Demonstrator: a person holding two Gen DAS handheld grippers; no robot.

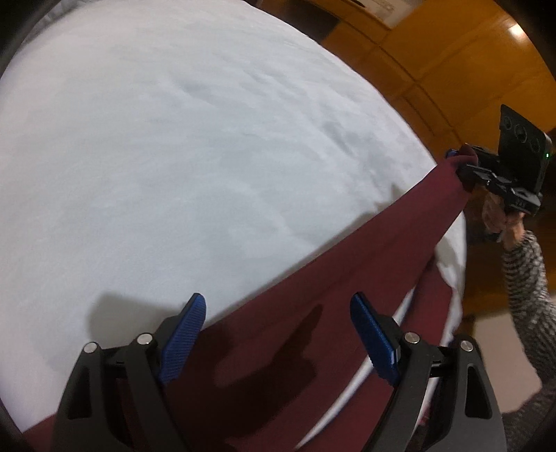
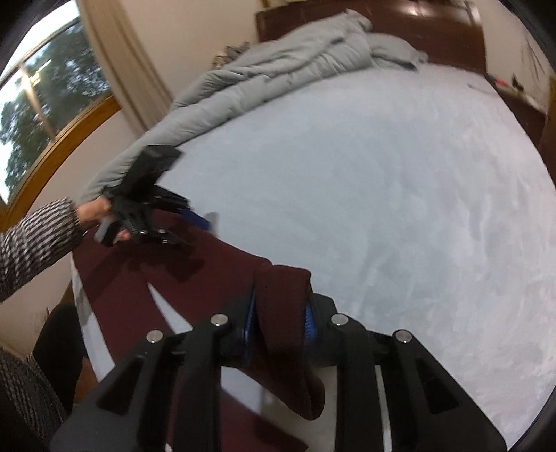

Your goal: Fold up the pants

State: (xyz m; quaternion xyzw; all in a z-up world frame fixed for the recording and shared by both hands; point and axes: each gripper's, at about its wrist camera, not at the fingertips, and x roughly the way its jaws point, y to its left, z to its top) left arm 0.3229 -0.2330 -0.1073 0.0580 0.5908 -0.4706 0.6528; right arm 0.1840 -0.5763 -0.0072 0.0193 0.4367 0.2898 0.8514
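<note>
Dark maroon pants (image 1: 312, 306) lie stretched along the near edge of a bed with a pale grey-white sheet (image 1: 173, 156). My left gripper (image 1: 278, 313) is open with its blue pads (image 1: 184, 340) apart, just above the pants' near end, holding nothing. My right gripper (image 2: 281, 313) is shut on a bunched end of the pants (image 2: 281, 288), lifting it slightly. In the left wrist view the right gripper (image 1: 458, 156) shows at far right pinching the cloth. In the right wrist view the left gripper (image 2: 205, 222) hovers over the pants (image 2: 139, 278).
A crumpled grey duvet (image 2: 278, 66) and pillow lie at the far side of the bed by a dark headboard (image 2: 434, 21). A window (image 2: 45, 90) is on the left wall. Wooden furniture (image 1: 434, 52) stands beyond the bed's edge.
</note>
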